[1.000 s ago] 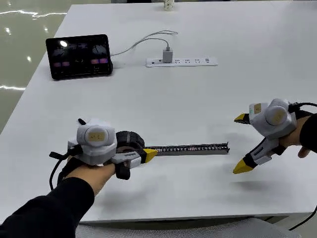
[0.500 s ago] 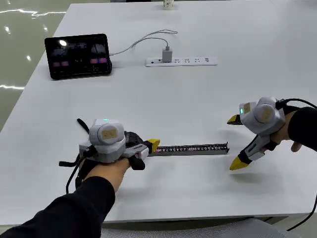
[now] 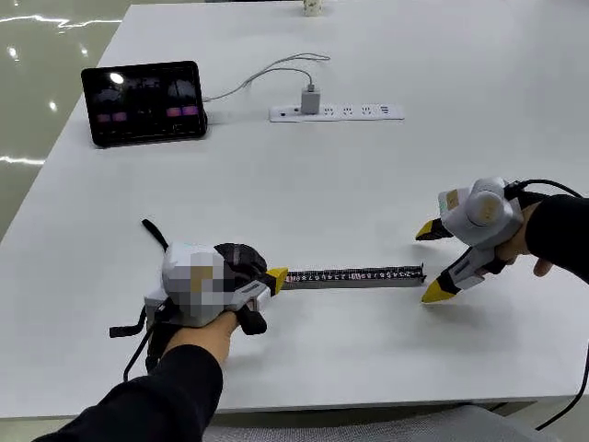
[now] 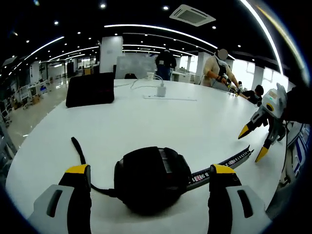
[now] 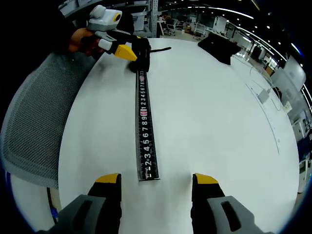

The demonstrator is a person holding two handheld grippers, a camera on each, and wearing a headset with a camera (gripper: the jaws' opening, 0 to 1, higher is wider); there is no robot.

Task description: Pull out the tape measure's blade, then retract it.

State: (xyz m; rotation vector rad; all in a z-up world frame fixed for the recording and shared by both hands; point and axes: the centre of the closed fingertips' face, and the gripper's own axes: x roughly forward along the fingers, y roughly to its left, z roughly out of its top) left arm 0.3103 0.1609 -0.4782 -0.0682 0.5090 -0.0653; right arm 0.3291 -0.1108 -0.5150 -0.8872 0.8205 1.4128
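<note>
The black tape measure case [image 3: 241, 261] lies on the white table [image 3: 368, 184], with its blade [image 3: 354, 274] drawn out to the right. My left gripper [image 3: 247, 272] is open and its jaws stand on either side of the case [image 4: 151, 178] with a gap on both sides. The left gripper [image 4: 150, 170] has one yellow fingertip [image 4: 222, 169] beside the blade [image 4: 229, 158]. My right gripper [image 3: 429, 262] is open at the blade's far end. In the right gripper view the blade's tip [image 5: 147, 174] lies between the jaws of the right gripper [image 5: 157, 179], closer to the left jaw.
A dark tablet [image 3: 143, 101] stands at the back left. A white power strip [image 3: 336, 112] with a charger and cable lies behind the work. The case's black strap [image 3: 153, 232] trails to the left. The table's near edge [image 3: 368, 401] is close. People stand far off [image 4: 217, 68].
My right gripper has come left and down to straddle the blade's end. The left hand has shifted right and nearer around the case. The blade's length looks unchanged.
</note>
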